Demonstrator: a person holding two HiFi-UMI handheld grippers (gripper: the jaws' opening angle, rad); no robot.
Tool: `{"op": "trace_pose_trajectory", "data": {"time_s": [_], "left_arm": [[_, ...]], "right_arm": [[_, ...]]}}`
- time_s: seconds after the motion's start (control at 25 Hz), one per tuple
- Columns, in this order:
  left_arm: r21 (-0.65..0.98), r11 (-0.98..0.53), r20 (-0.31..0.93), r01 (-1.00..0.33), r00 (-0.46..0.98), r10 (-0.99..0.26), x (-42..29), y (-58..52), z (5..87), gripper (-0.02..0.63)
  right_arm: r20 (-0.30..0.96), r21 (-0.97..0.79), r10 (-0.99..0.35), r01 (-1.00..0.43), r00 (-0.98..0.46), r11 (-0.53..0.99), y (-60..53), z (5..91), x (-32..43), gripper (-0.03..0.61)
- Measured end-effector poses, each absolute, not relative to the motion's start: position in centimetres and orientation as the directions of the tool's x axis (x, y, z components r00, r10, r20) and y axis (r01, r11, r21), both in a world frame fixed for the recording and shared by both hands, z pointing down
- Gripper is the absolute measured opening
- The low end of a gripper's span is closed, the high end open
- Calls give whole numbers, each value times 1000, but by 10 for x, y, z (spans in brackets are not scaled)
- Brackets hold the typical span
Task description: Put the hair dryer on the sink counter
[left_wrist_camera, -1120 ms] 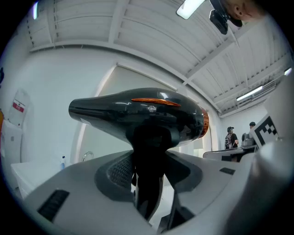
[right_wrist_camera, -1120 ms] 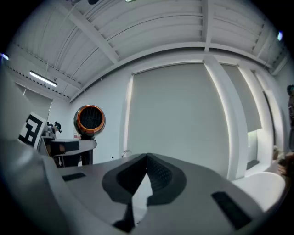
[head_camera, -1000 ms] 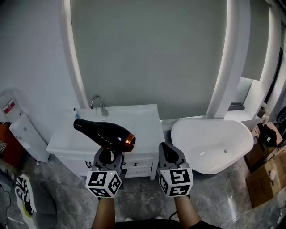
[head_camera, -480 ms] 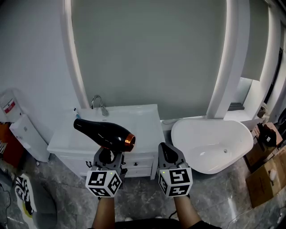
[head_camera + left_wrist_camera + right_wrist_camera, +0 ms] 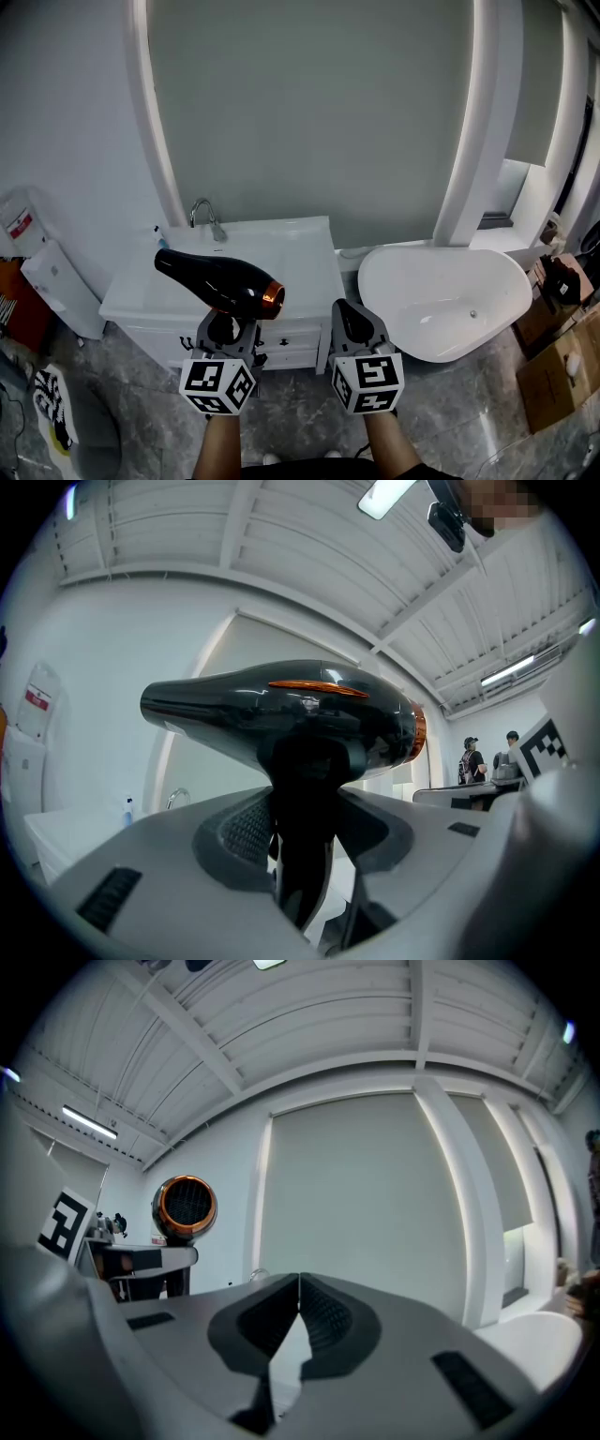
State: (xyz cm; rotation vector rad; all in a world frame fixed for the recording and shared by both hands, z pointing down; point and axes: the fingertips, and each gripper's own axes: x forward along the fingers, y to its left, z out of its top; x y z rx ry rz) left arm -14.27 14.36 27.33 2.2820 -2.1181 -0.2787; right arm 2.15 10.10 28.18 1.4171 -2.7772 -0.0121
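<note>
A glossy black hair dryer [image 5: 216,279] with a copper ring at its back end hangs in the air in front of the white sink counter [image 5: 298,267]. My left gripper [image 5: 225,329] is shut on its handle, with the barrel pointing up and left. In the left gripper view the hair dryer [image 5: 291,714] stands upright between the jaws, which close on the handle. My right gripper [image 5: 352,323] is beside it to the right, shut with nothing held. In the right gripper view the hair dryer's copper-ringed back end [image 5: 186,1206] shows at the left, and the gripper [image 5: 299,1290] has its pads touching.
A chrome faucet [image 5: 204,217] rises at the back left of the counter, with a small bottle [image 5: 158,233] near it. A white bathtub [image 5: 442,298] stands to the right. A large mirror [image 5: 314,112] covers the wall. Cardboard boxes [image 5: 555,366] sit on the floor at the right.
</note>
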Motion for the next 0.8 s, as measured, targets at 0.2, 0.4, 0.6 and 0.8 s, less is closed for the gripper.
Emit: {"op": "trace_pose_trajectory", "data": {"time_s": [0.2,0.4,0.6,0.8], "left_arm": [[135,-76,-114,-988,61,-992,-131,140,273,187],[125,-69,-116,-990,55,-992,-113,134,268,187],[116,-51,-119,-992,38,-992,-91,129,264,187],[120,-33,-121,-992,18,-993,-78,122,261,187]], "right_arm": [[24,9,-812,-812,-583,583,95,284,38,21],[21,-3,-803,-803,-596,596,89,284,55,21],[23,-5,-786,-786,-618,618,80,283,74,21],[35,-5,-771,-772,-635,636,72,286,88,21]]}}
